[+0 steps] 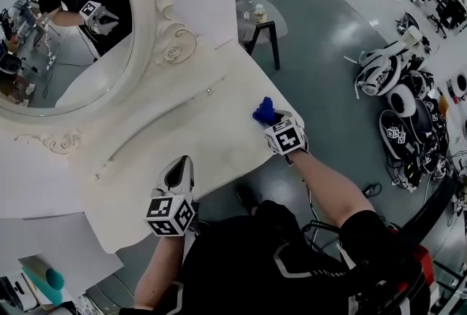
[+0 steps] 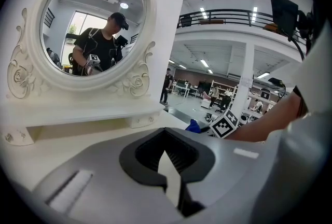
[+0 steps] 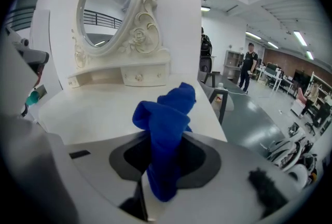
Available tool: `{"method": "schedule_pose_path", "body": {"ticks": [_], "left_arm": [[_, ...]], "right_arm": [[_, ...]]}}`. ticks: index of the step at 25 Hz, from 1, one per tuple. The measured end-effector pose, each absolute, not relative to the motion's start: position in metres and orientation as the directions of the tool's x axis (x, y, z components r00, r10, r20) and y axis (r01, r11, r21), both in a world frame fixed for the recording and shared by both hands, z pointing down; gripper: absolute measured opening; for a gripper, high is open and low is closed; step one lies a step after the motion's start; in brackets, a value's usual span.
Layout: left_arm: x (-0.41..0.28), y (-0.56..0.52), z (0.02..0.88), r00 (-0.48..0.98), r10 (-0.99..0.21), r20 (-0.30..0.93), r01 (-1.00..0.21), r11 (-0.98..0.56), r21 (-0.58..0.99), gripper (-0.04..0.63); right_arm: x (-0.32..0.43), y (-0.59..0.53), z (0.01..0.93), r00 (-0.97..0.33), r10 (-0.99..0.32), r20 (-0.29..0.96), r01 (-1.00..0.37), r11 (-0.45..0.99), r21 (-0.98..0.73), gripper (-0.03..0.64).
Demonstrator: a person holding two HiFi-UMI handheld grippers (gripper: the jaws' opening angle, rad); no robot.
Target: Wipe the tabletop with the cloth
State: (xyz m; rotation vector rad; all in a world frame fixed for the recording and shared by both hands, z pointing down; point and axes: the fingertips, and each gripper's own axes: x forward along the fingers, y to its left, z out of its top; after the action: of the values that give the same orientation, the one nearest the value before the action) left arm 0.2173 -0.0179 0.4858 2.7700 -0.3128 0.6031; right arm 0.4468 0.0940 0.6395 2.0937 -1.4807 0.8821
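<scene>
1. Blue cloth [image 3: 165, 129] is pinched in the closed jaws of the right gripper [image 1: 276, 124], bunched into a wad. Its long axis runs straight out ahead of the fingers.
2. In the head view the wad points to about 11 o'clock and sits over the right-hand edge of the cream tabletop [image 1: 182, 131]. Whether it presses on the surface or hangs just above it cannot be told.
3. From the cloth, nearly all the bare top spreads toward 9 and 10 o'clock, so the wiping stroke would likely run that way. The right hand is the one placed for it.
4. The left gripper [image 1: 179, 173] lies at about 7 o'clock from the right one, over the near edge. Its jaws are together with nothing between them.
5. The oval mirror [image 1: 66, 36] with its carved frame stands at 10 o'clock, at the back of the top, and its raised base would bound a long sweep.
6. A small dark side table [image 1: 263, 23] stands on the floor at 12 o'clock, clear of the work.
</scene>
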Motion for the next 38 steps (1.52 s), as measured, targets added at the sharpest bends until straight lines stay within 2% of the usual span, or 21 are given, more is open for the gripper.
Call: {"method": "schedule_pose_path", "body": {"ticks": [11, 23, 26, 32, 38], "left_arm": [[0.235, -0.006, 0.486, 0.893, -0.127, 0.432, -0.247, -0.94, 0.234, 0.009], [0.204, -0.024, 0.473, 0.889, -0.145, 0.434, -0.257, -0.943, 0.211, 0.009], [0.189, -0.033, 0.472, 0.886, -0.163, 0.435, -0.276, -0.937, 0.212, 0.009], [0.147, -0.06, 0.474, 0.88, -0.23, 0.415, -0.348, -0.907, 0.236, 0.009], [0.075, -0.091, 0.475, 0.853, -0.331, 0.403, -0.452, -0.855, 0.256, 0.009]], "right_arm": [[0.505, 0.129, 0.641, 0.316, -0.622, 0.717, -0.904, -0.426, 0.029, 0.123], [0.533, 0.15, 0.643, 0.391, -0.531, 0.752, -0.852, -0.519, 0.077, 0.126], [0.531, 0.147, 0.626, 0.42, -0.541, 0.729, -0.84, -0.535, 0.087, 0.124], [0.459, 0.089, 0.577, 0.358, -0.678, 0.642, -0.9, -0.433, 0.045, 0.124], [0.32, -0.01, 0.542, 0.111, -0.808, 0.579, -0.986, -0.162, -0.036, 0.125]]}}
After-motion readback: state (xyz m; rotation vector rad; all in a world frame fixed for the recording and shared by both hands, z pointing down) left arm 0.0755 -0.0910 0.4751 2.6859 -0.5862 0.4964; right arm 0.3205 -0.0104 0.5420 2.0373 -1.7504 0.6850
